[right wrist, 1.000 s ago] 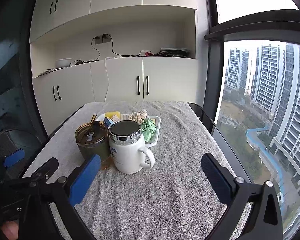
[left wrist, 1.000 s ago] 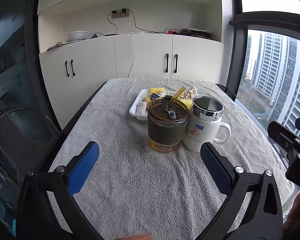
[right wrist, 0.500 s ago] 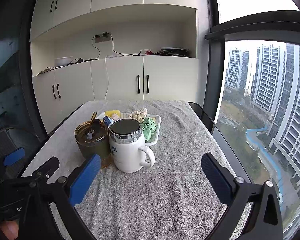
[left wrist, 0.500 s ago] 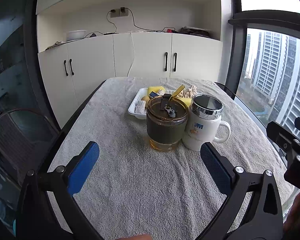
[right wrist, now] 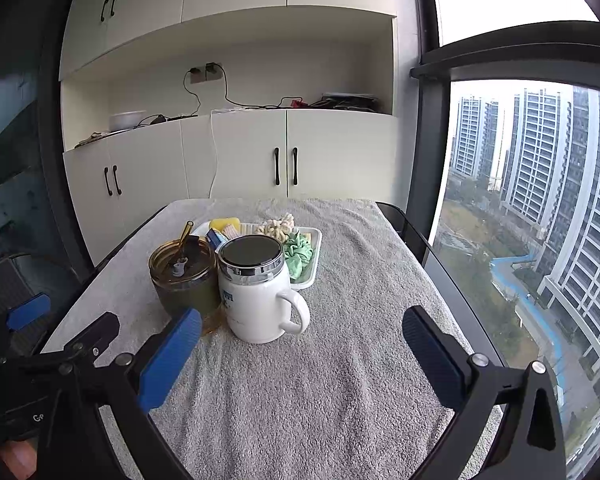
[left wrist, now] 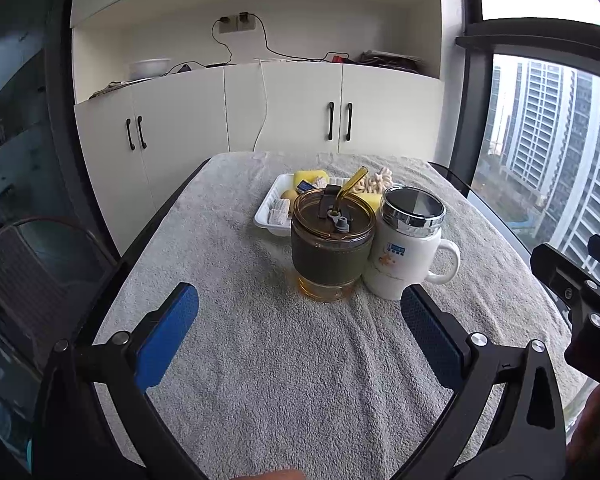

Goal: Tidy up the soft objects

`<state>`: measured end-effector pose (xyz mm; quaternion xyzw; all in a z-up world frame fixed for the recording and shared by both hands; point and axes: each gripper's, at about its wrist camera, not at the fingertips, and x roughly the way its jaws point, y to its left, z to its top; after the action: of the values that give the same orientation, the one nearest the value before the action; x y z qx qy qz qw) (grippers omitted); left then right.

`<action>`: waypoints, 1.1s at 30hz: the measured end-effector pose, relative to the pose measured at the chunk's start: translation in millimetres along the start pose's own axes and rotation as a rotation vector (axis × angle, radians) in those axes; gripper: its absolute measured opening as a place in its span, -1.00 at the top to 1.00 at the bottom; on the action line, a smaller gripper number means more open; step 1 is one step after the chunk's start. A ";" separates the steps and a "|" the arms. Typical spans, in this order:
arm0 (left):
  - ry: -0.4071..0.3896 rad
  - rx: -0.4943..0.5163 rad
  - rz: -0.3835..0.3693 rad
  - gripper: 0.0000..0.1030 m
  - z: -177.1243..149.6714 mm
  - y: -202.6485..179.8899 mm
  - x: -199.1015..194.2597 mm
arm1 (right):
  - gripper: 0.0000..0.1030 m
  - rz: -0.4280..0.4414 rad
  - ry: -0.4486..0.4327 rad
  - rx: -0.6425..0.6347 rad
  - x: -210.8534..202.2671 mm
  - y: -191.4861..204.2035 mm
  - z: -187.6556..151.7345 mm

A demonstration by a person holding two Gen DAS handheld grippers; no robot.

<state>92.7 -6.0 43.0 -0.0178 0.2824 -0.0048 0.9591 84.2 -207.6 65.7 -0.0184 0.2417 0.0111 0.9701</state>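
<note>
Left gripper [left wrist: 299, 322]: jaws spread wide with nothing between them, held above the near part of the table; blue pads face inward.

Right gripper [right wrist: 302, 338]: jaws likewise wide apart and empty, over the near right of the table.

Table [left wrist: 284, 380]: covered with a grey towel-like cloth.

White tray [right wrist: 315, 258]: stands at the far middle of the table, behind the two cups. It holds the soft objects: a green scrunchie [right wrist: 298, 254] at its right, a cream knotted scrunchie [right wrist: 278, 226] at the far edge, a yellow sponge [left wrist: 309, 177] at the far left corner, and small pale ribbed pieces [left wrist: 278, 213] at the left side. A small blue item lies near the sponge; what it is cannot be made out.

Amber glass tumbler [left wrist: 331, 250]: upright, dark sleeve, lid with a yellow straw, in front of the tray.

White mug [right wrist: 260, 296]: upright, steel-rimmed lid, handle toward the right, just beside the tumbler and apparently touching it.

White cabinets [right wrist: 236, 160]: behind the table.
</note>
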 end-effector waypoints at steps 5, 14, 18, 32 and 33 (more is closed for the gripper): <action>0.001 -0.001 -0.002 -1.00 -0.1 -0.2 0.2 | -1.00 -0.001 0.001 0.000 -0.1 0.4 0.3; 0.004 -0.002 -0.005 -1.00 -0.1 0.0 1.1 | -1.00 0.000 0.002 -0.002 0.3 0.4 -0.3; 0.004 -0.001 -0.007 -1.00 -0.2 -0.8 1.0 | -1.00 0.000 0.001 -0.001 0.2 0.5 0.3; 0.006 -0.002 -0.009 -1.00 -0.7 -2.2 1.3 | -1.00 0.000 0.002 -0.002 0.3 0.2 0.6; 0.007 -0.002 -0.009 -1.00 -0.6 -2.2 1.5 | -1.00 0.000 0.002 -0.002 0.3 0.1 0.6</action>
<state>93.6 -8.2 41.7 -0.0197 0.2856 -0.0088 0.9581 84.8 -207.5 66.1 -0.0192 0.2426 0.0115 0.9699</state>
